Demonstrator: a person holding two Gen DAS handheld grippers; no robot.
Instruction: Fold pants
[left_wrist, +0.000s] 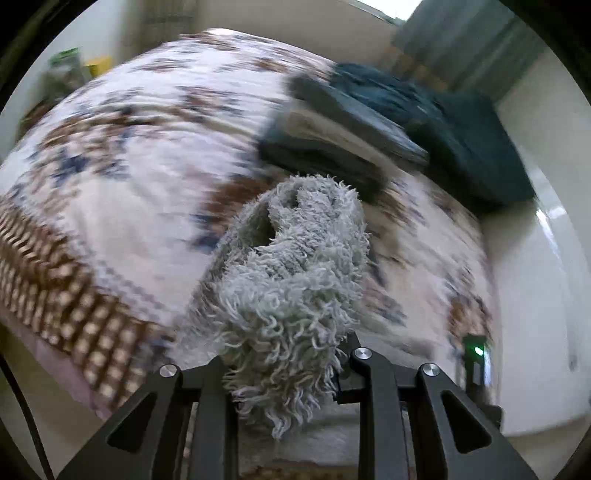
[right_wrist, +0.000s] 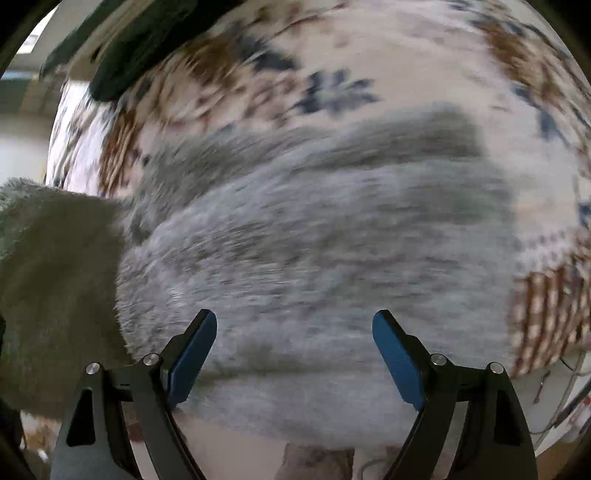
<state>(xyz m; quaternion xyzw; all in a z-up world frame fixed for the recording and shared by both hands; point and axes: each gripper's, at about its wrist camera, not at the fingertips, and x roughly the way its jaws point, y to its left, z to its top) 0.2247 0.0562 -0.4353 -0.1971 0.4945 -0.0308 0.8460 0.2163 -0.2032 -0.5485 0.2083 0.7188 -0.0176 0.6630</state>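
Observation:
The pants are grey and fluffy. In the left wrist view my left gripper (left_wrist: 284, 354) is shut on a bunched edge of the pants (left_wrist: 291, 280), lifted above the patterned bedspread (left_wrist: 122, 166); its fingertips are hidden in the fleece. In the right wrist view the pants (right_wrist: 314, 229) lie spread on the bedspread (right_wrist: 406, 62), with a raised part at the left edge. My right gripper (right_wrist: 293, 325) is open and empty just above the pants, its blue pads (right_wrist: 192, 354) wide apart. Both views are motion-blurred.
A stack of folded dark and light clothes (left_wrist: 340, 136) and a dark teal blanket (left_wrist: 454, 129) lie at the far right of the bed. The bed edge with brown checked border (left_wrist: 66, 306) is at the left. White floor (left_wrist: 535, 295) lies to the right.

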